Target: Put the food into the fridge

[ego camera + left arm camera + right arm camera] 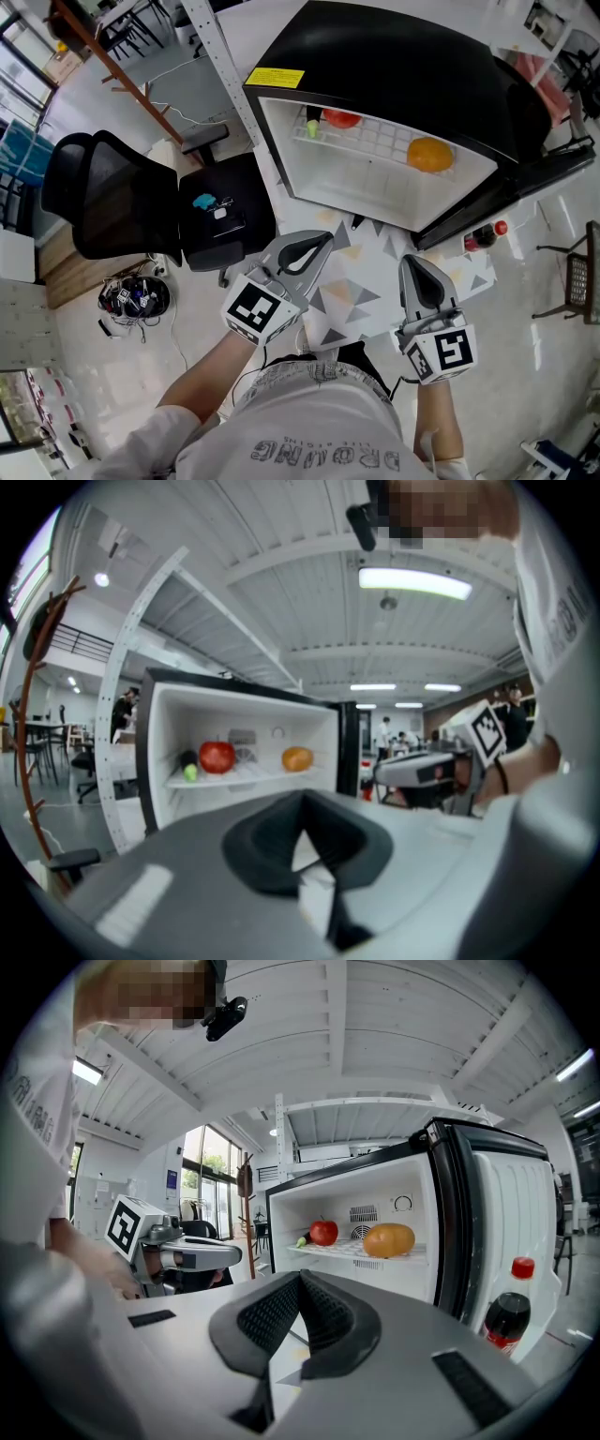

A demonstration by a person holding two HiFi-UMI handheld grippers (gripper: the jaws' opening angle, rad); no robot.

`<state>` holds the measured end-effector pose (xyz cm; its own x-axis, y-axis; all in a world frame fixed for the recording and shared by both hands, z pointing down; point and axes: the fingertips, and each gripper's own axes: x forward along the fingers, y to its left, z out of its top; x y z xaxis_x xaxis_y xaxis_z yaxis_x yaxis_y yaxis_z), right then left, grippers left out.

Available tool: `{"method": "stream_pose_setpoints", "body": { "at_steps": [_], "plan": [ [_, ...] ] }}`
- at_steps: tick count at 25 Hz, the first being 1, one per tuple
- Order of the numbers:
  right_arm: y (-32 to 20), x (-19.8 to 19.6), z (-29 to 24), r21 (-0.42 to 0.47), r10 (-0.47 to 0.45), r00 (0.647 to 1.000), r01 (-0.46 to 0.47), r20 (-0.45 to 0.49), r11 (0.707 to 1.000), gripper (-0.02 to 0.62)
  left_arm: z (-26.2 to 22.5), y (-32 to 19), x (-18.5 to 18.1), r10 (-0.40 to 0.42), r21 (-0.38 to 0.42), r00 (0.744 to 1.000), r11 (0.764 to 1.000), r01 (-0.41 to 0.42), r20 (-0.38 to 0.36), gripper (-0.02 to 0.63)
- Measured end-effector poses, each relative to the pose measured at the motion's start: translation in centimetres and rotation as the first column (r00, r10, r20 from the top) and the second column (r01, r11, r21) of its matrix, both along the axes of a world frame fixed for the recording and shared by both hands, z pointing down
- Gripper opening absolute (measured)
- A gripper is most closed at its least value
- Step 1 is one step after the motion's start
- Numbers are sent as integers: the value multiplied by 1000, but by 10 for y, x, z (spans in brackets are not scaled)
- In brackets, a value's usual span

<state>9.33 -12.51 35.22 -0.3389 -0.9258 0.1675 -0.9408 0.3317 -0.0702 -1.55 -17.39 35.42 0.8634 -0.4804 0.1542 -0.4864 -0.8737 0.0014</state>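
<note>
Inside the open fridge [394, 56], on its wire shelf [375, 142], an orange [430, 155], a red fruit [341, 118] & a green-tipped veg [312, 128] are sitting apart. Left gripper [324, 238] & right gripper [410, 262] are hovering in front, fingers pressed together, nothing btwn. Cola bottle [486, 235] is standing in the door; office chair [122, 202] is at left.

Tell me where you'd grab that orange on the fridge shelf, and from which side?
Grip the orange across its widest middle, one jaw on each side, coming in level through the open front of the fridge. It is round, rests on the wire shelf, and stands apart from the apple, so both flanks look free.
</note>
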Motion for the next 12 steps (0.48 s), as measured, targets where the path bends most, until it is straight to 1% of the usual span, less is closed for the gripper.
{"method": "stream_pose_setpoints", "body": {
  "at_steps": [12],
  "plan": [
    [-1, 2, -1, -2, -16, 1000, 16, -4, 1000, 2, -1, -3, 3, -4, 3, 1000, 1000, 4, 0, 6]
  ]
}}
